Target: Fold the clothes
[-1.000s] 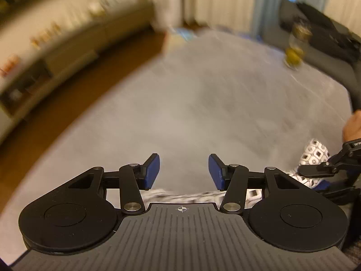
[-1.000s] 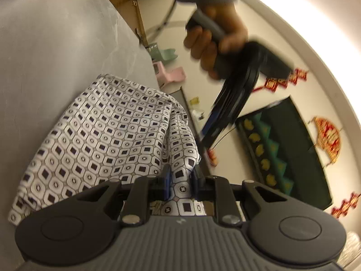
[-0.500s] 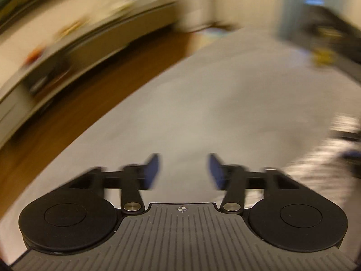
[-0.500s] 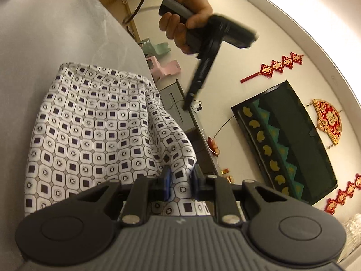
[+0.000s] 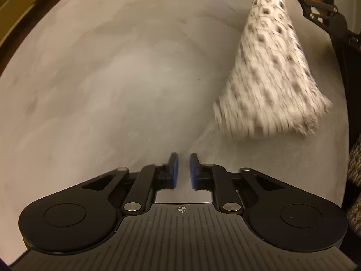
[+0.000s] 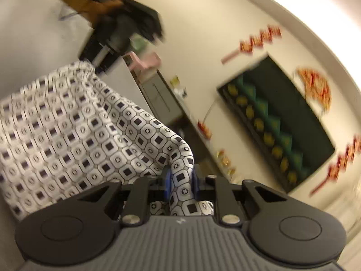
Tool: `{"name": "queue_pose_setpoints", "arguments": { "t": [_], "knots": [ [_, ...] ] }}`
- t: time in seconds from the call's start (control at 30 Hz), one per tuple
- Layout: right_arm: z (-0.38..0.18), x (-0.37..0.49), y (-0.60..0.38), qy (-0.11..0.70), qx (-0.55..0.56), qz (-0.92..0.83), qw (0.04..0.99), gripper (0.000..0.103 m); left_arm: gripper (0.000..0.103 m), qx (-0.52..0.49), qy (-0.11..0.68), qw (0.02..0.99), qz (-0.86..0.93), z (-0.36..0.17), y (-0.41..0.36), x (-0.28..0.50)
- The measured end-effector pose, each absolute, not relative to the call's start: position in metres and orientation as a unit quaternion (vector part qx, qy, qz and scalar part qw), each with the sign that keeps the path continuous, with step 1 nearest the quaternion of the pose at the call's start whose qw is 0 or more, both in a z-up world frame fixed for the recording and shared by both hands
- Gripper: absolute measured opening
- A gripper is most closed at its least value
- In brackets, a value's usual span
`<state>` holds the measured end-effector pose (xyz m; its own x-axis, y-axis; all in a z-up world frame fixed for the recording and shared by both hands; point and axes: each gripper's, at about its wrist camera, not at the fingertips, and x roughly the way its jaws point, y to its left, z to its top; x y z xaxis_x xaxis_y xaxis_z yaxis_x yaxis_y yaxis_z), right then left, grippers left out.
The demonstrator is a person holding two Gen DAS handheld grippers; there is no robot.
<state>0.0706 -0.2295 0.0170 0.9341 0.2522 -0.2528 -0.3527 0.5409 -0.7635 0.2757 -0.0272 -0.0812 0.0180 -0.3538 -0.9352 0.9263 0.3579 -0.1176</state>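
A white cloth with a dark square-and-octagon print (image 6: 67,135) hangs from my right gripper (image 6: 180,176), which is shut on a bunched edge of it. In the left wrist view the same cloth (image 5: 270,79) dangles blurred over the grey tabletop (image 5: 112,79), and the right gripper (image 5: 315,2) holds it from the upper right corner. My left gripper (image 5: 181,158) points steeply down at the bare table, left of the cloth's lower end. Its jaws are closing to a thin slit with nothing between them. In the right wrist view the left gripper (image 6: 126,33) is a dark blur in a hand beyond the cloth.
The table's far edge (image 6: 135,85) runs diagonally, with a pink stool (image 6: 146,59) and a low cabinet (image 6: 162,99) beyond it. A dark wall panel (image 6: 277,122) and red ornaments (image 6: 315,88) hang on the wall. A knitted sleeve (image 5: 354,169) shows at the right edge.
My left gripper tipped down toward the table, dropped, and its jaws went from wide apart to nearly together. The right gripper rolled and carried the cloth sideways, still gripping it.
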Motion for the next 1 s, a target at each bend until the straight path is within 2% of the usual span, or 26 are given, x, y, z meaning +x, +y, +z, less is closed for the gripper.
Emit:
{"name": "queue_pose_setpoints", "arguments": {
  "t": [0.07, 0.13, 0.23, 0.3, 0.33, 0.37, 0.4, 0.43, 0.47, 0.53, 0.63, 0.7, 0.8, 0.83, 0.9, 1.0],
  "knots": [
    [0.018, 0.081, -0.240, 0.081, -0.425, 0.169, 0.886, 0.018, 0.004, 0.236, 0.465, 0.688, -0.505, -0.064, -0.023, 0.276],
    [0.018, 0.086, -0.248, 0.101, -0.396, 0.169, 0.897, 0.018, 0.022, 0.193, 0.422, 0.714, -0.524, -0.048, -0.030, 0.276],
    [0.015, 0.097, -0.260, 0.132, -0.359, 0.158, 0.910, 0.019, 0.036, 0.156, 0.379, 0.731, -0.546, -0.032, -0.056, 0.270],
    [0.012, 0.109, -0.268, 0.157, -0.335, 0.135, 0.919, 0.029, 0.046, 0.139, 0.359, 0.733, -0.561, -0.025, -0.076, 0.263],
    [0.010, 0.115, -0.273, 0.170, -0.324, 0.123, 0.923, 0.040, 0.046, 0.153, 0.354, 0.738, -0.554, -0.030, -0.089, 0.260],
    [0.006, 0.123, -0.278, 0.184, -0.325, 0.091, 0.923, 0.041, 0.046, 0.183, 0.352, 0.746, -0.535, -0.042, -0.104, 0.258],
    [0.003, 0.130, -0.284, 0.199, -0.326, 0.061, 0.922, 0.041, 0.041, 0.219, 0.349, 0.759, -0.504, -0.053, -0.117, 0.257],
    [0.003, 0.135, -0.293, 0.218, -0.309, 0.044, 0.925, 0.042, 0.030, 0.248, 0.348, 0.775, -0.465, -0.062, -0.121, 0.256],
    [0.008, 0.140, -0.305, 0.239, -0.272, 0.038, 0.931, 0.042, 0.028, 0.260, 0.348, 0.790, -0.433, -0.068, -0.124, 0.256],
    [0.022, 0.145, -0.330, 0.267, -0.182, 0.035, 0.946, 0.041, 0.027, 0.237, 0.337, 0.820, -0.398, -0.064, -0.134, 0.257],
    [0.047, 0.143, -0.357, 0.262, -0.064, 0.055, 0.961, 0.032, 0.027, 0.155, 0.313, 0.834, -0.428, -0.041, -0.120, 0.252],
    [0.054, 0.138, -0.363, 0.260, -0.017, 0.109, 0.959, 0.029, 0.031, 0.176, 0.324, 0.826, -0.426, -0.049, -0.123, 0.246],
    [0.033, 0.142, -0.357, 0.316, -0.030, 0.137, 0.938, 0.027, 0.029, 0.234, 0.355, 0.817, -0.389, -0.073, -0.129, 0.239],
    [0.023, 0.146, -0.356, 0.341, -0.047, 0.119, 0.931, 0.027, 0.025, 0.249, 0.375, 0.820, -0.354, -0.086, -0.124, 0.242],
    [0.017, 0.148, -0.363, 0.360, -0.056, 0.087, 0.927, 0.027, 0.020, 0.237, 0.385, 0.838, -0.307, -0.092, -0.115, 0.242],
    [0.025, 0.146, -0.380, 0.351, -0.030, 0.062, 0.934, 0.027, 0.019, 0.186, 0.364, 0.865, -0.291, -0.075, -0.097, 0.225]
  ]
}}
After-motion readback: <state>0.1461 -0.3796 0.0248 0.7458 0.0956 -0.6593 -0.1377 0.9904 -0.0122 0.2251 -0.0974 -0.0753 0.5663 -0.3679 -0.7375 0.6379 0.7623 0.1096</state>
